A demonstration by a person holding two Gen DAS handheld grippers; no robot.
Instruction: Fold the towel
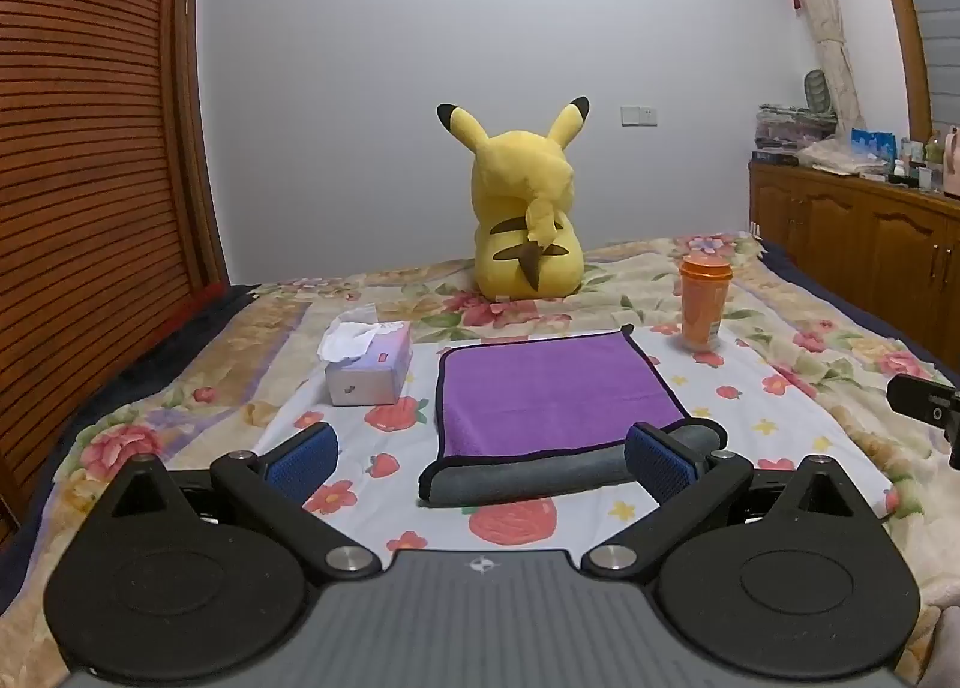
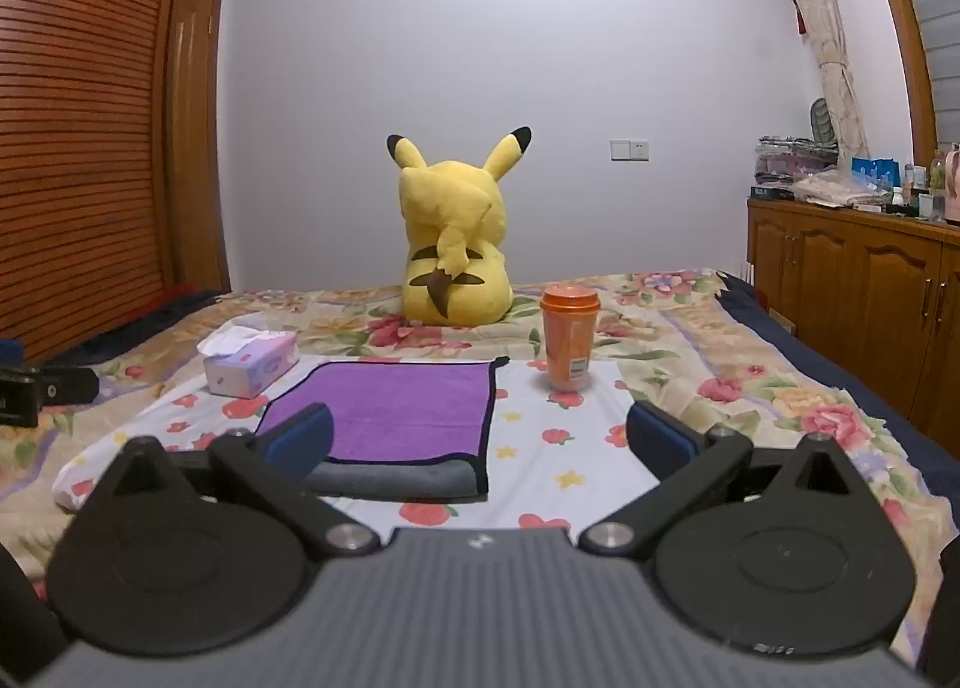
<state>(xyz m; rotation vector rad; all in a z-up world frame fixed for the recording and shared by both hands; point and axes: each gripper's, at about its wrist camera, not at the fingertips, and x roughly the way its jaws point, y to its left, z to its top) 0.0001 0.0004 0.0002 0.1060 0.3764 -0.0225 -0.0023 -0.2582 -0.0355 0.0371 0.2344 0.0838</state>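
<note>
A purple towel (image 1: 552,388) with a dark hem and grey underside lies folded on the strawberry-print sheet (image 1: 750,424); its grey folded edge faces me. It also shows in the right wrist view (image 2: 396,412). My left gripper (image 1: 480,457) is open and empty, its blue-padded fingers (image 1: 303,457) spread wide just before the towel's near edge. My right gripper (image 2: 480,436) is open and empty, to the right of the towel, its left finger in front of the towel's near left part.
A tissue box (image 1: 369,367) stands left of the towel. An orange cup (image 1: 702,301) stands at its far right. A yellow plush (image 1: 525,226) sits behind. The other gripper shows at the right edge (image 1: 924,406). A wooden cabinet (image 2: 858,274) runs along the right.
</note>
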